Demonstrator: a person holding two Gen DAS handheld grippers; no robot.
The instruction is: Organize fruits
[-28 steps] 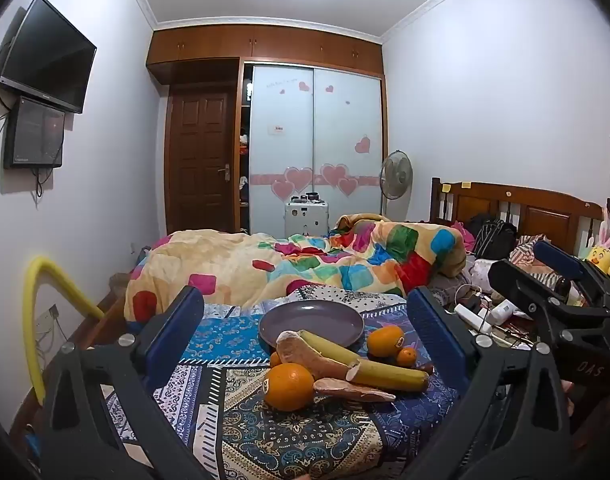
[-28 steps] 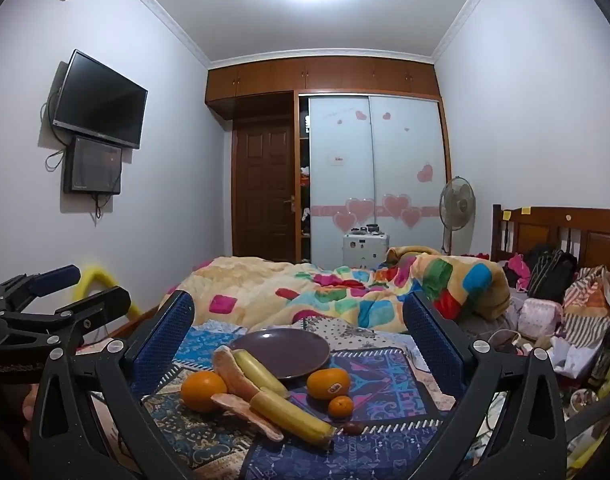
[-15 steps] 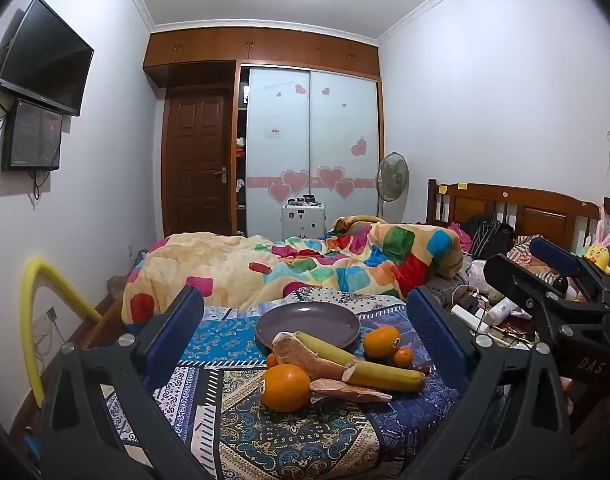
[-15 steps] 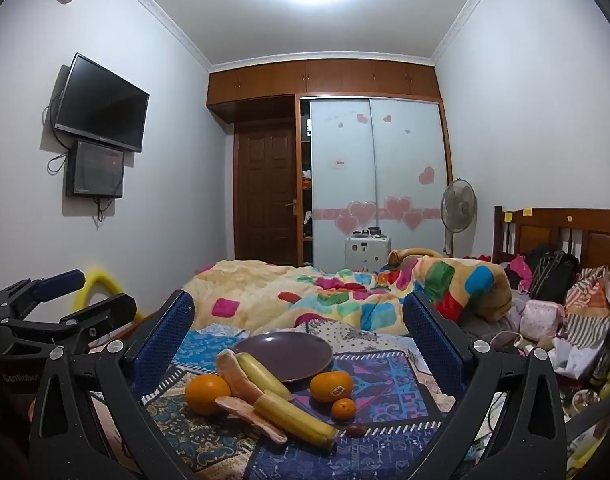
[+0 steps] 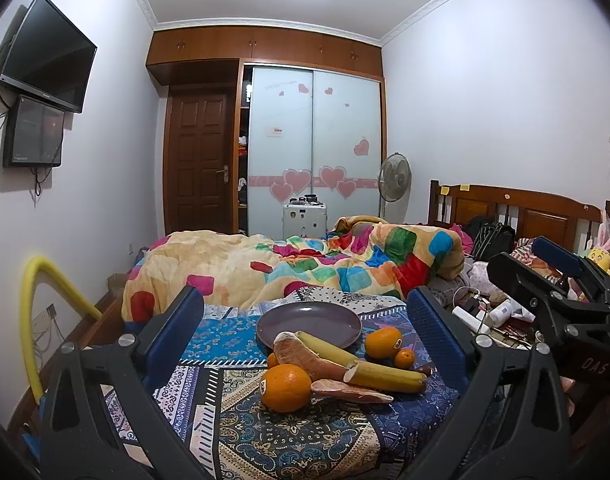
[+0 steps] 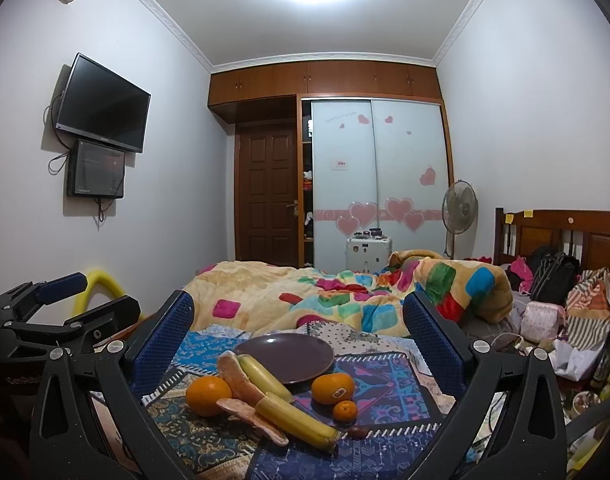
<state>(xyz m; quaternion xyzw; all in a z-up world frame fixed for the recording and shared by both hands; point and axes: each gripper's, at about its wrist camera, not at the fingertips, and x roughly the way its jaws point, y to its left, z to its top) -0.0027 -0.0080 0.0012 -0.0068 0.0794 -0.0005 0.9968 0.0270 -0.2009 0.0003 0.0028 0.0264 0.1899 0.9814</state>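
An empty purple plate (image 5: 309, 324) (image 6: 285, 356) sits on a patterned cloth. In front of it lie two bananas (image 5: 381, 376) (image 6: 293, 416), two pinkish-brown sweet potatoes (image 5: 305, 356) (image 6: 235, 376), a big orange (image 5: 285, 386) (image 6: 208, 395), a stickered orange (image 5: 383, 342) (image 6: 332, 388) and a small tangerine (image 5: 404, 358) (image 6: 345, 410). My left gripper (image 5: 305, 328) and right gripper (image 6: 297, 332) are both open and empty, held back from the fruit. Each shows at the other view's edge.
A colourful quilt (image 5: 305, 264) is heaped on the bed behind the plate. Clutter of bags and bottles (image 6: 553, 320) lies at the right by the wooden headboard. A yellow tube (image 5: 37, 312) curves at the left wall.
Both views have tilted slightly upward, so the fruit sits a little lower in frame. The fruit and plate have not moved. Both grippers stay open.
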